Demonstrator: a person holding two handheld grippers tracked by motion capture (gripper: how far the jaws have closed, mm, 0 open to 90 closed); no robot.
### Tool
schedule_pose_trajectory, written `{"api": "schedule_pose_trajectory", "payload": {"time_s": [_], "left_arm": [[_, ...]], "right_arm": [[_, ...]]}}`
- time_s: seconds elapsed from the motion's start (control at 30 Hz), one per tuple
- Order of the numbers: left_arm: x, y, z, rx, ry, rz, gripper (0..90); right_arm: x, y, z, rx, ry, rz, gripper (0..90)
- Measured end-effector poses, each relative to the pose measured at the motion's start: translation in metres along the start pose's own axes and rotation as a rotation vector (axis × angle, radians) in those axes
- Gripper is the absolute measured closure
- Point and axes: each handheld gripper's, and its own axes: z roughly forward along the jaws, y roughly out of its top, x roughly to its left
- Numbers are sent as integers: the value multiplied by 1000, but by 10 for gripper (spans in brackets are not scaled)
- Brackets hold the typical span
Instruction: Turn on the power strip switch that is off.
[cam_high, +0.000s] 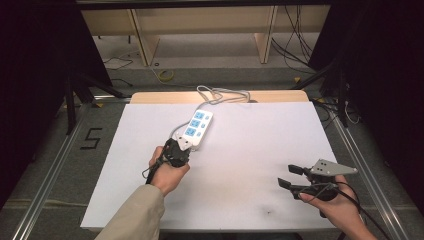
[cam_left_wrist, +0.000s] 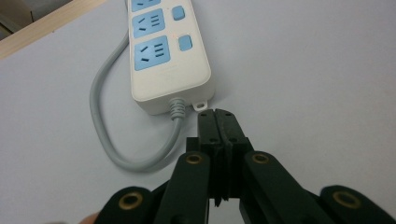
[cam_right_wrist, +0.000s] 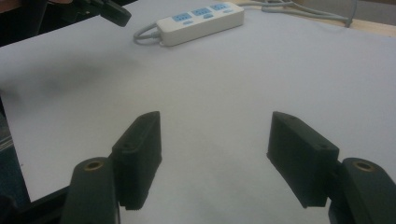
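White tabletop (cam_high: 240, 170) bearing power strip (cam_high: 199, 126): rigid, light, slick plastic; best clamped across its narrow sides. Left gripper (cam_left_wrist: 218, 122) pressed together, empty, just beside strip's cord end; right gripper (cam_right_wrist: 215, 154) spread apart, well away.

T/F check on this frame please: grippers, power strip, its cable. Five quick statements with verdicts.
1. The left gripper has its jaws shut with nothing between them. True.
2. The right gripper is clamped on the power strip. False: its jaws stand open over bare white table sheet, far from the strip.
3. The power strip has blue socket faces and blue switches. True.
4. The strip's grey cable is unplugged from the strip and lies apart from it. False: it leaves the strip's near end and loops round beside it.
5. The left gripper's tips sit close to the cable end of the strip. True.
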Motion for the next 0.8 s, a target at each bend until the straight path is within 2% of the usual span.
{"api": "schedule_pose_trajectory", "payload": {"time_s": [0.8], "left_arm": [[8,26,23,16,21,17,900]], "right_arm": [[0,0,-1,-1,0,-2,354]]}}
